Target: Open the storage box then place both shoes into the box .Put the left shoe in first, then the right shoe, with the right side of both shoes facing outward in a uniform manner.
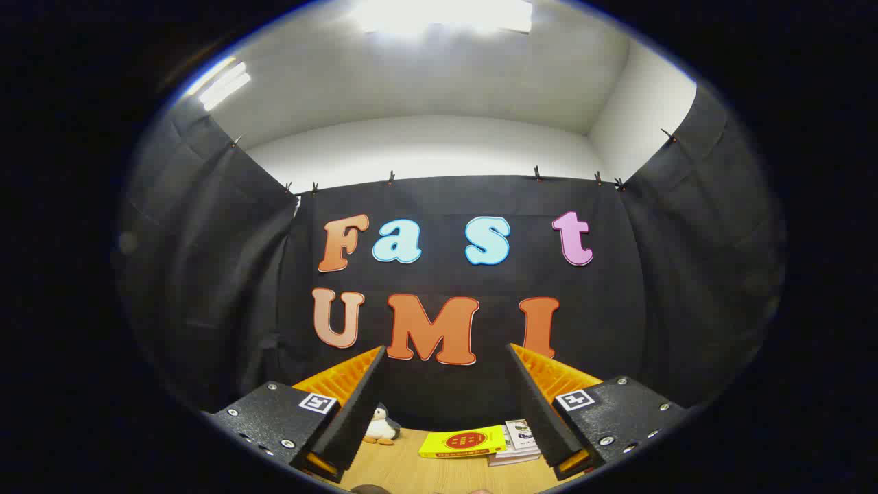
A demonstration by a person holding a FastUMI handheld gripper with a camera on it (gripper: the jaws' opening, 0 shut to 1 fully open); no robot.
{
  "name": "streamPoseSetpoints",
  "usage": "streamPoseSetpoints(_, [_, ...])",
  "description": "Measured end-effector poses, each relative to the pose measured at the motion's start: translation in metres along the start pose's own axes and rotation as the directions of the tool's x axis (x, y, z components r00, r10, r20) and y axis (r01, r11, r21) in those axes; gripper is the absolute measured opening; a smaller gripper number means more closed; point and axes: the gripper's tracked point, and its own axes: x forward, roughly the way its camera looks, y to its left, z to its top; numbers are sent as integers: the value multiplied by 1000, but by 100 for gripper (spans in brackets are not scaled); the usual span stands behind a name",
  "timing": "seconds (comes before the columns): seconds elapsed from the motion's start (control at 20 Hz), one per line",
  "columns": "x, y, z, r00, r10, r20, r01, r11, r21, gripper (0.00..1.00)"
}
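In the gripper view, the tongs [444,405] point forward and slightly upward, toward the dark cloth wall [446,199] of the booth. Their two fingers [357,405] stand wide apart with nothing between them; neither finger touches any object.

Low down, between the fingers and beyond their tips, lies a strip of light wooden surface [411,470]. On it, close to the inner side of the left finger, sits a small plush penguin [381,427], upright, with a white belly and a dark head. To its right, roughly midway between the two fingers, a flat yellow book [462,442] with a red round mark on its cover lies on the surface. Just beside it, toward the right finger, a small stack of white booklets [516,442] lies flat, its near edge partly tucked under the yellow book's end; whether they truly touch I cannot tell. All three things rest near the foot of the cloth wall.

Above the cloth runs a pale wall and ceiling [425,89], with bright lamps [442,14] overhead and a second strip of light [223,84] to the left. Small clips [391,177] pin the cloth along its upper hem.

The storage box and the two shoes: I cannot tell where they lie.
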Motion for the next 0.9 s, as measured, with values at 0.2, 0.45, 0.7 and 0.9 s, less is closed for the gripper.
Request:
streamPoseSetpoints(0.2, [0, -2, 1, 1000, -11, -8, 11, 1000, 3, 100])
streamPoseSetpoints(0.45, [4, -8, 3, 1000, -4, -15, 5, 1000, 23, 100])
streamPoseSetpoints(0.7, [5, -10, 3, 1000, -5, -10, 5, 1000, 16, 100])
streamPoseSetpoints(0.9, [3, -1, -5, 999, 36, -22, -35, 999, 33, 100])
